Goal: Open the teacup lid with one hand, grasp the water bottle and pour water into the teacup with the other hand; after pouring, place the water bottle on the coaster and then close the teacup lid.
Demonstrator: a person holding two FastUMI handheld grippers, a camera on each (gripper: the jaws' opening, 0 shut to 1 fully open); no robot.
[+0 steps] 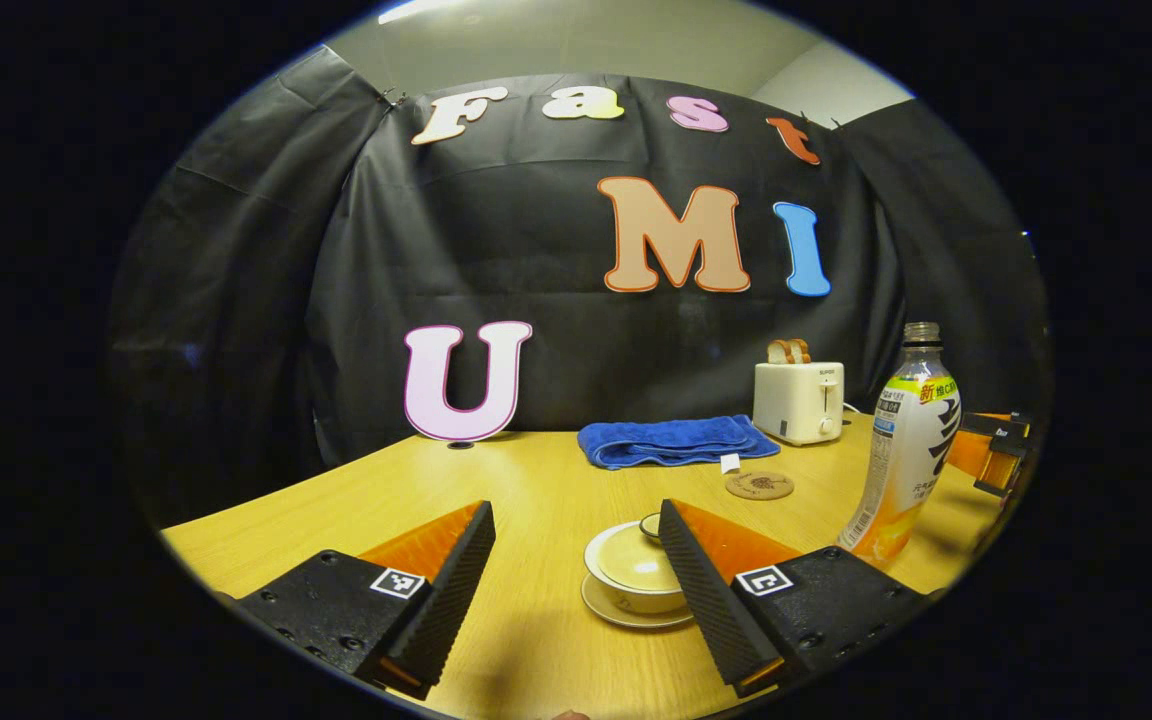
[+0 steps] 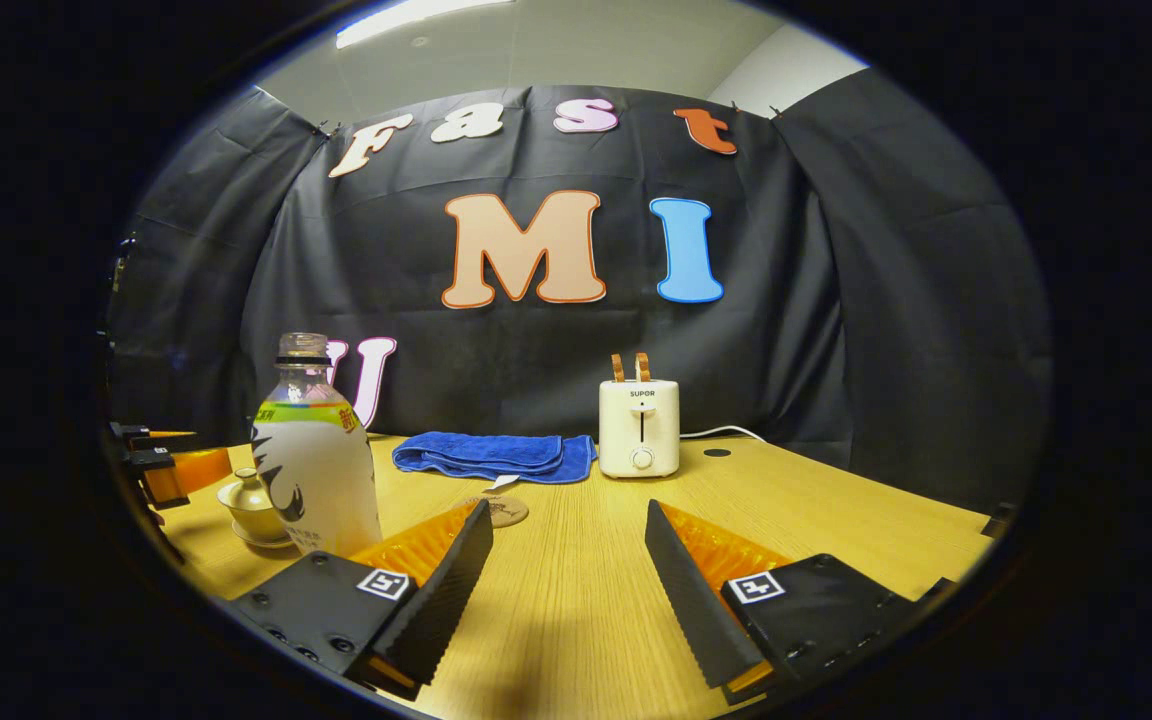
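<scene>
A white lidded teacup stands on its saucer on the wooden table, just beyond my left gripper and partly hidden behind its right-hand finger. That gripper is open and holds nothing. A clear water bottle with a yellow-green label stands upright to the right of the cup. A round brown coaster lies behind them. In the right gripper view the bottle stands left of my open, empty right gripper. The teacup sits behind the bottle, and the coaster peeks past the left finger.
A folded blue towel and a white toaster holding toast stand near the back of the table. The right gripper shows at the far right beyond the bottle. The left gripper appears at the left edge. The toaster has a cable trailing right.
</scene>
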